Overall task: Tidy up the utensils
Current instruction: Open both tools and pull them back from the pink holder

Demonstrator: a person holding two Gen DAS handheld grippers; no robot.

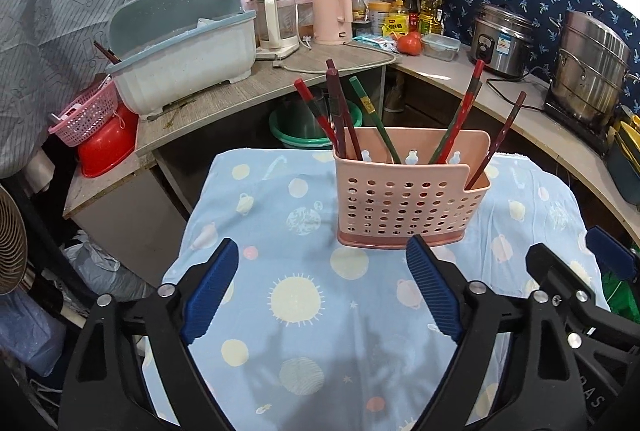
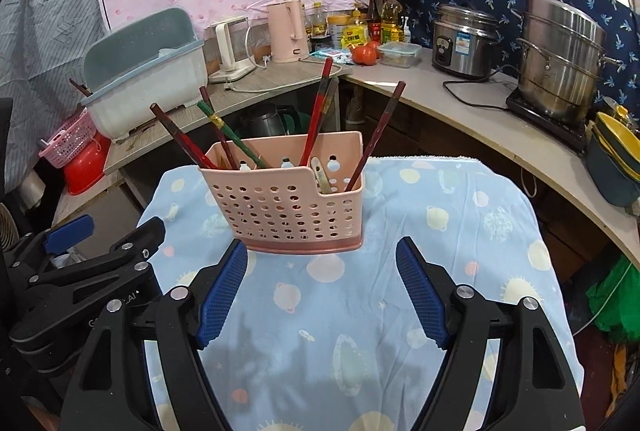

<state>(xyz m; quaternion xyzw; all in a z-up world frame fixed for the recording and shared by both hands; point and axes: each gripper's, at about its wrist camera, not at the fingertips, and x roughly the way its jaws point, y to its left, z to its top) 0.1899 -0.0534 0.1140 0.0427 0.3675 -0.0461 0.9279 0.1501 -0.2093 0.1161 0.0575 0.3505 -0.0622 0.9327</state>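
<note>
The left claw [image 1: 322, 251] is held wide open with nothing gripped. Ahead of it, the pink holder [image 1: 408, 191] is stood upright on the cloth-covered bench [image 1: 304, 331], with chopsticks [image 1: 376, 119] leaned inside. The right claw [image 2: 322, 249] is likewise spread empty.

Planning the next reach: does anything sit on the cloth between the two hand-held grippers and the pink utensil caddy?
Nothing visible does. Bare blue planet-print cloth lies between the open left hand-held gripper, the open right hand-held gripper and the pink utensil caddy holding the chopsticks.
</note>
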